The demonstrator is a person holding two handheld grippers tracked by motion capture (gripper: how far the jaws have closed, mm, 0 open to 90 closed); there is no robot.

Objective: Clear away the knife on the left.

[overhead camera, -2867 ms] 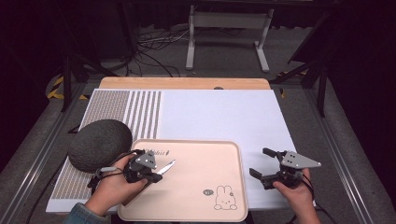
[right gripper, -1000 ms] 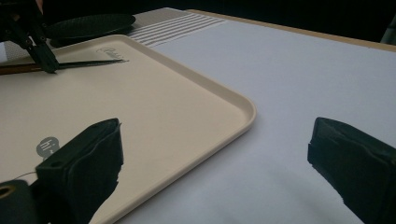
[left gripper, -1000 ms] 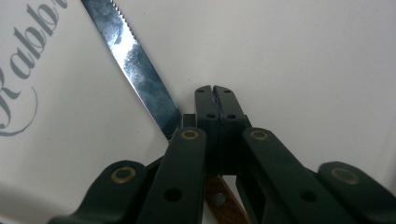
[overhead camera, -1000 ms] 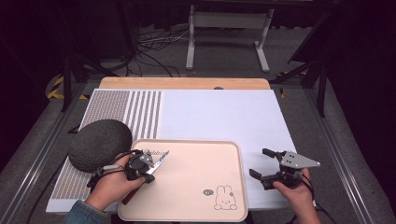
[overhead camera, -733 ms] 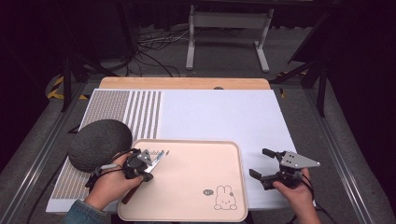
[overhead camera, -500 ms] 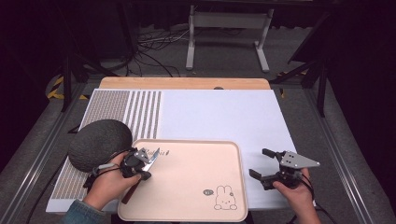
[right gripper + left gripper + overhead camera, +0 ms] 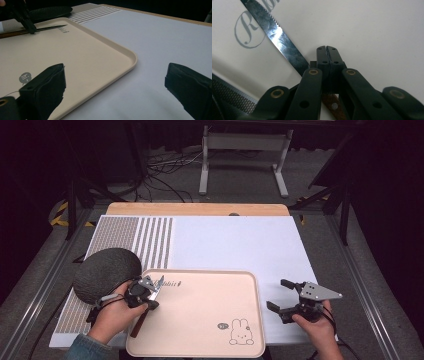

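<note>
Your left gripper [image 7: 146, 295] holds a steak knife with a serrated steel blade and a brown wooden handle [image 7: 146, 306]; its two black jaws are pressed together on the knife where the blade meets the handle. In the left gripper view, the blade [image 7: 277, 41] comes out to the upper left of the closed jaws and the brown handle with a metal rivet [image 7: 332, 105] passes under them. The knife is at the near left corner of the beige rectangular plastic tray with rounded corners [image 7: 210, 315]. In the high view its long axis runs diagonally: the tip points away from you and a little to the right, toward the grey printed letters on the tray, and the handle end points back toward you, at the left edge of the tray. I cannot tell if the blade touches the tray or is just above it. The dark grey oval woven mat [image 7: 106, 273] lies just to the left of your left hand [image 7: 116, 317]. Your right gripper [image 7: 286, 296] holds nothing and its jaws stand wide apart; it rests over the white table cover [image 7: 240, 240], just beside the right edge of the tray.
</note>
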